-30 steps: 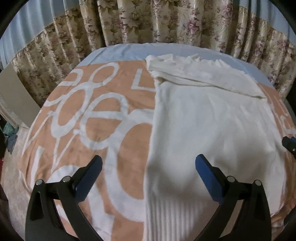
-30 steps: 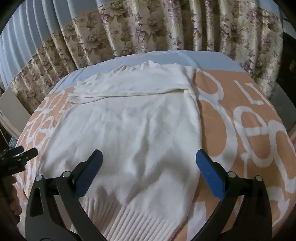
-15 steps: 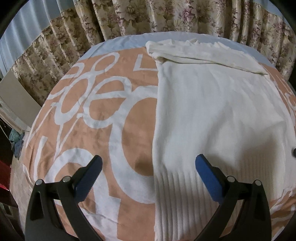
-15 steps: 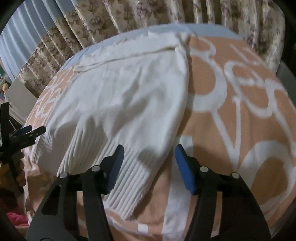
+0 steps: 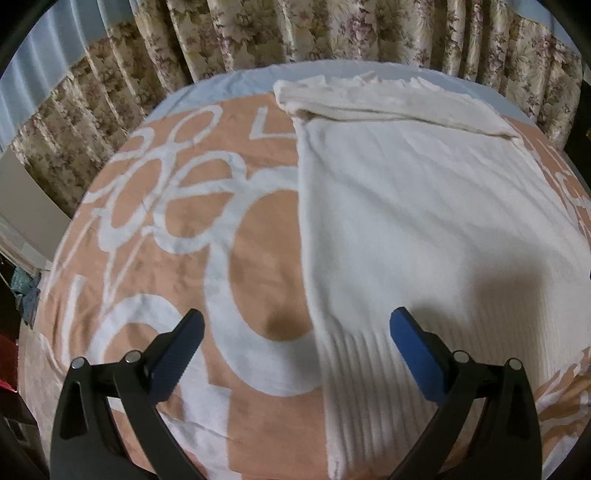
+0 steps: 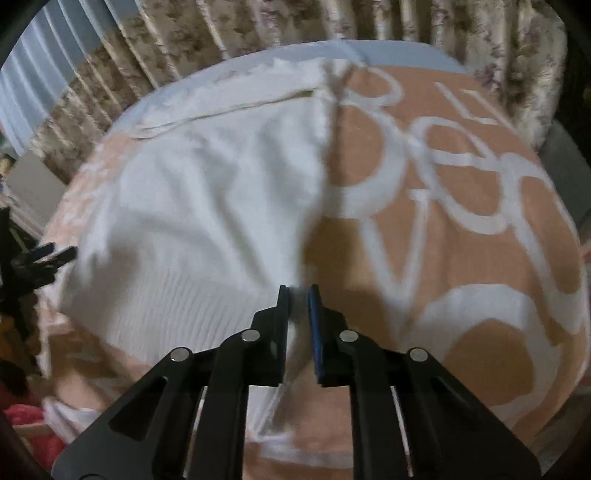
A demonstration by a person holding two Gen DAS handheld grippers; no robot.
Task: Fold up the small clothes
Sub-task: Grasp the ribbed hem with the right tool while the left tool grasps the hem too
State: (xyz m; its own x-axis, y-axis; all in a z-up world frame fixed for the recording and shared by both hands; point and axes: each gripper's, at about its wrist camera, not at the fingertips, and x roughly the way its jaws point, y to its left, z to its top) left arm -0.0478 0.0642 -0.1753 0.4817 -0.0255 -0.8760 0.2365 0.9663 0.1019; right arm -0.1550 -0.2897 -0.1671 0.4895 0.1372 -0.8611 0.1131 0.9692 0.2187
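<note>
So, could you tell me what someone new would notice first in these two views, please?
A cream knitted sweater lies flat on an orange blanket with big white lettering, one sleeve folded across its top, with floral curtains behind. The right gripper is closing on the sweater's ribbed hem corner, with cloth between its blue pads. The left gripper hangs wide open over the opposite hem edge.
</note>
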